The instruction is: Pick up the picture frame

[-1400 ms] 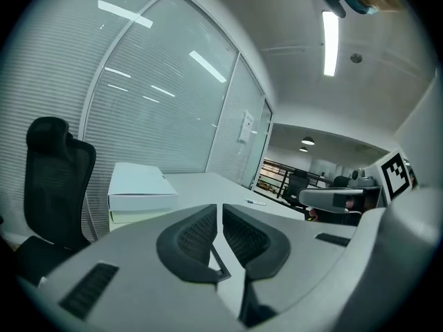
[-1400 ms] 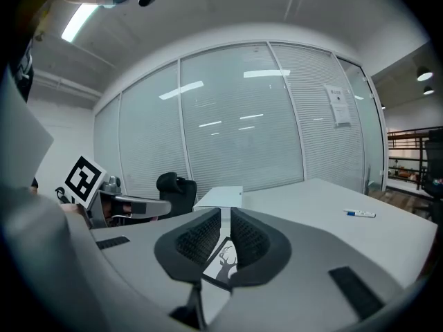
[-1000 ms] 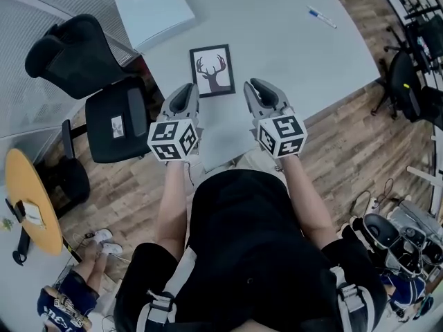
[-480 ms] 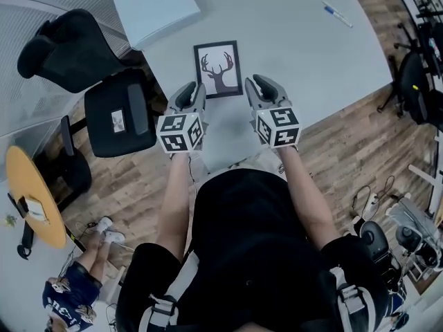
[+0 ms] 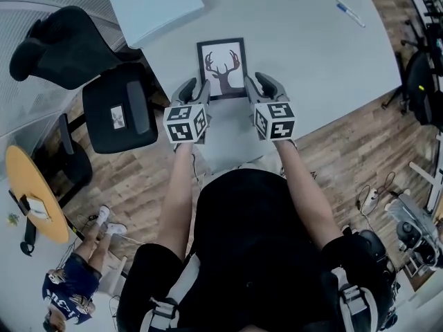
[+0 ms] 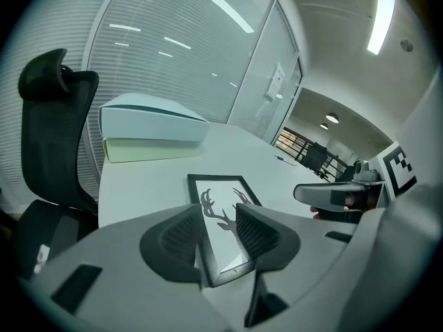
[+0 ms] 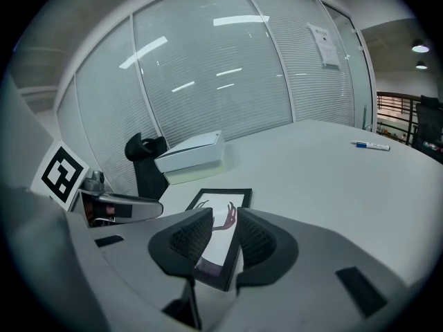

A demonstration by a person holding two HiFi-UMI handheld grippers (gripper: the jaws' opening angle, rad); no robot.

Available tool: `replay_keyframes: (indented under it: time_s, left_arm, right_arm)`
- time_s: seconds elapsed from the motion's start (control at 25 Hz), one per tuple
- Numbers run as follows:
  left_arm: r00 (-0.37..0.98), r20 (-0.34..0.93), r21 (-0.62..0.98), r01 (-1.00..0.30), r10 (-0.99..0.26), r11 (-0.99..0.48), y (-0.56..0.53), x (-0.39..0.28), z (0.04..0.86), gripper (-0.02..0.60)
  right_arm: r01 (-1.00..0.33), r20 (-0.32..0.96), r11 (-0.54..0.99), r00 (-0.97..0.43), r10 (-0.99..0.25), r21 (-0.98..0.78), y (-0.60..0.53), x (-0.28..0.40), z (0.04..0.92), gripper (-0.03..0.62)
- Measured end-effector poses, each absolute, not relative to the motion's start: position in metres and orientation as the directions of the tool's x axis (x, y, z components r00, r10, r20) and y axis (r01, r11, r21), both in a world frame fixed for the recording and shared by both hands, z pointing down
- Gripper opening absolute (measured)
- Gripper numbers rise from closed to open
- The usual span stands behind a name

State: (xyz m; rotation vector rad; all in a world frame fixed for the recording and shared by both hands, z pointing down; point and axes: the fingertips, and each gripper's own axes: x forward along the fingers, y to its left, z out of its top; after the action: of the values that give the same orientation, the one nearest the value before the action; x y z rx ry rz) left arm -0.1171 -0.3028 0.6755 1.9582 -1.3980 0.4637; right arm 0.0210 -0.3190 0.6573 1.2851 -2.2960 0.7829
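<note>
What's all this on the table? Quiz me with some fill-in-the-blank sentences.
The picture frame shows a deer's head with ____.
It lies ____ on the table.
The pen is white and ____.
Beside the table stands a black office ____.
Missing words: antlers, flat, blue, chair.

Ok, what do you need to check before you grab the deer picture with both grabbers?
1. Left gripper: jaws have just been opening and stand apart; the picture frame's near left corner shows in the gap, not pinched. Ok.
2. Right gripper: jaws have just been opening and stand apart; the near right corner shows in the gap, not pinched. Ok.
3. Frame lies flat on the table, nothing on top. Ok.
4. White box and pen lie apart from the frame. Ok.
5. Jaws low enough to catch the edges: cannot tell.
</note>
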Motion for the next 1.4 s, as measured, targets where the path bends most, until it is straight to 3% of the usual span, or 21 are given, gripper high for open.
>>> replay_keyframes:
  time_s: [0.92, 1.4]
  left_arm:
    - [0.360, 0.726, 0.345, -0.928, -0.586, -0.143, -0.327, -0.120, 0.753, 0.149]
    - [0.341, 0.731, 0.335, -0.934, -0.591, -0.124, -0.325, -0.123, 0.755, 0.123]
  right_arm:
    - [-0.881, 0.716, 0.383, -0.455, -0.530, -0.277, -0.343, 0.009, 0.747, 0.132]
    - [-0.889, 0.722, 0.363, -0.444, -0.530, -0.280, -0.342, 0.006, 0.752, 0.097]
